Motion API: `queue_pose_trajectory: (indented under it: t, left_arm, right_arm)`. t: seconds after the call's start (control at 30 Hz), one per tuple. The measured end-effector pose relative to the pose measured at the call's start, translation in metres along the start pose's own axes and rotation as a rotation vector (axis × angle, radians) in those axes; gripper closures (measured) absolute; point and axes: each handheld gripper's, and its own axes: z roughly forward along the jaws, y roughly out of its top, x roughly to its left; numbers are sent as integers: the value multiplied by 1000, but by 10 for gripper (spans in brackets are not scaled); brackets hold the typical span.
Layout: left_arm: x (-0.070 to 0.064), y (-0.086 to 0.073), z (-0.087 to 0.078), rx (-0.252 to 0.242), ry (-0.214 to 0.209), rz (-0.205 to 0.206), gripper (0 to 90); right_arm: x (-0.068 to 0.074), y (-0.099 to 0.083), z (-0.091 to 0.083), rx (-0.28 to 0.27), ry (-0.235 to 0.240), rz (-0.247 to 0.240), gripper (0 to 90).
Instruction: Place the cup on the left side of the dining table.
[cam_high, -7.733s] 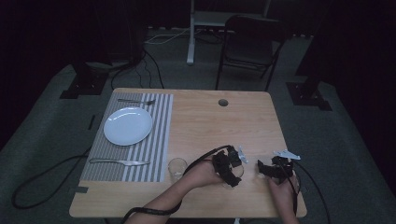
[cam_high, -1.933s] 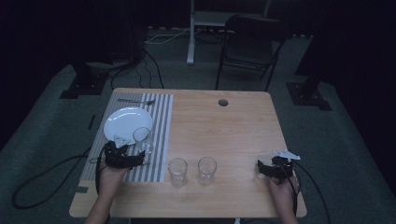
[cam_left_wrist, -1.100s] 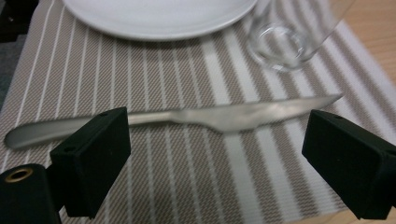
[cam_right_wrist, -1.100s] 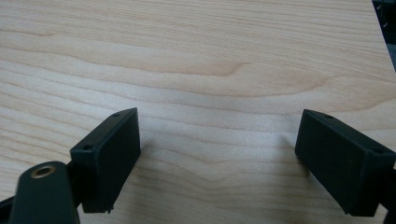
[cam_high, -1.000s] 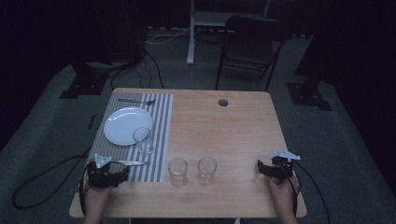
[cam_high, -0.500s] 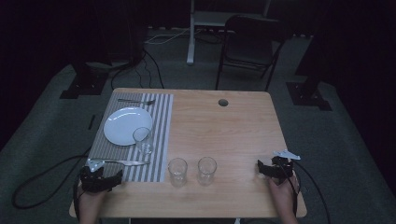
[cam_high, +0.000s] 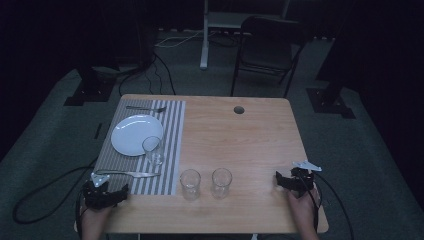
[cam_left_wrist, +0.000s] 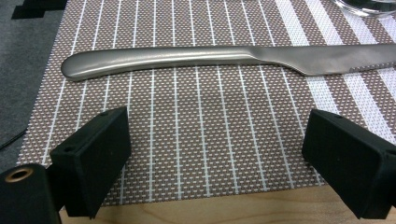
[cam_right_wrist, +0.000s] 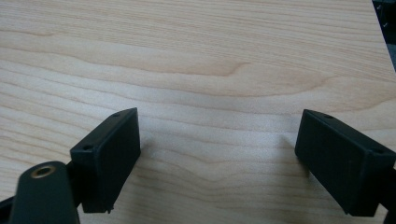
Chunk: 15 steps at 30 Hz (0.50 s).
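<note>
At the table's near left corner, the left gripper (cam_high: 121, 190) is hovering over the brown striped woven placemat (cam_left_wrist: 205, 140), its jaws spread wide and holding nothing. A matte steel table knife (cam_left_wrist: 224, 58) is lying flat on the mat just beyond the jaws, crosswise to them, untouched. Farther right, two clear drinking glasses (cam_high: 205, 182) are standing side by side. At the right edge, the right gripper (cam_high: 278, 181) is resting wide open and empty over the bare light wooden table (cam_right_wrist: 210, 65).
</note>
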Motion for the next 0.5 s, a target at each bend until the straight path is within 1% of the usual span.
queue_pose_trajectory:
  t: [0.5]
  left_arm:
    - [-1,0,0,-4,6,-14,87]
  right_arm:
    - [0,0,0,0,0,0,137]
